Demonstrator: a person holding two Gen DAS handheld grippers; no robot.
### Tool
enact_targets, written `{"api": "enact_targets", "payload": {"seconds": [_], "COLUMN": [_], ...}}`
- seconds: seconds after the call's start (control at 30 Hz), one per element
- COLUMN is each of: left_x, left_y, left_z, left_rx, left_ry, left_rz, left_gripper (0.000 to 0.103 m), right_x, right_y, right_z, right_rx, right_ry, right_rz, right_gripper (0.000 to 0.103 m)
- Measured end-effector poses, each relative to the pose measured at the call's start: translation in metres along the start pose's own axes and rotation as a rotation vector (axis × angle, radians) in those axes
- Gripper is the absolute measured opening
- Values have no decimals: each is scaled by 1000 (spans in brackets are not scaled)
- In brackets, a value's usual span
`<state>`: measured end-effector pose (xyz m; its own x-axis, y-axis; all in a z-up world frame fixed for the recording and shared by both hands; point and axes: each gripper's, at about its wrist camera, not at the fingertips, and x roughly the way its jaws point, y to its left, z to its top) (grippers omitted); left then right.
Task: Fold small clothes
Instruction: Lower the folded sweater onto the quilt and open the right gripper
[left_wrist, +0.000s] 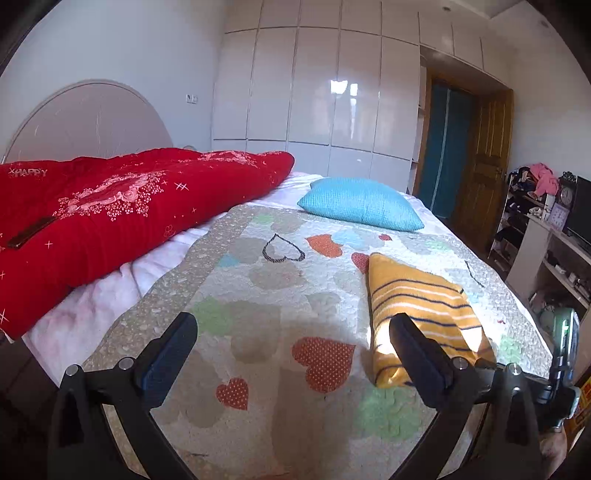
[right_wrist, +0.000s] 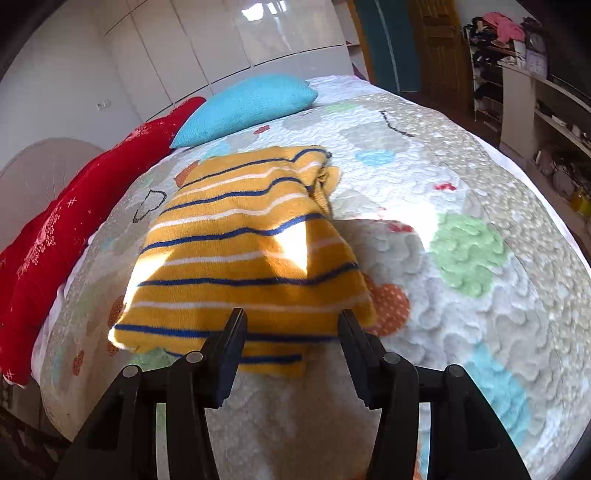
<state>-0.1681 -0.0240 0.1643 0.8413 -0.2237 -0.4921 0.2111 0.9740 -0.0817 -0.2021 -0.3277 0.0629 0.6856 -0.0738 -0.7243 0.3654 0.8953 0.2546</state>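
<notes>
Yellow striped sweater (right_wrist: 243, 254) is lying folded on the quilt (right_wrist: 461, 302); both grippers' fingers (right_wrist: 231, 354) are hovering open, empty, so finishing calls for squaring its near edge.

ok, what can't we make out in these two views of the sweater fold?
- Sweater, left wrist view: the near right corner sits behind the left gripper's right finger.
- Sweater, right wrist view: the near edge is partly covered by the right gripper's fingers; whether they touch it is unclear.
- How many layers are underneath: hidden by the top fold.
- Shelf clutter: too small.
</notes>
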Motion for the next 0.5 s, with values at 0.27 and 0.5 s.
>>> {"api": "enact_targets", "payload": {"seconds": [0.27,0.5], "left_x": [12,16], "left_y": [-40,-70], "left_z": [-53,-79], "left_rx": [29,152], "left_ry": [223,318], "left_rz": [-65,-124], "left_gripper": [103,103], "right_x": [-39,-27], "right_y": [-13,-10], "right_z": [-24,-37], "right_rx": [60,52], "right_ry": [-45,7], "right_rz": [-61,-105], "right_gripper": [68,68]}}
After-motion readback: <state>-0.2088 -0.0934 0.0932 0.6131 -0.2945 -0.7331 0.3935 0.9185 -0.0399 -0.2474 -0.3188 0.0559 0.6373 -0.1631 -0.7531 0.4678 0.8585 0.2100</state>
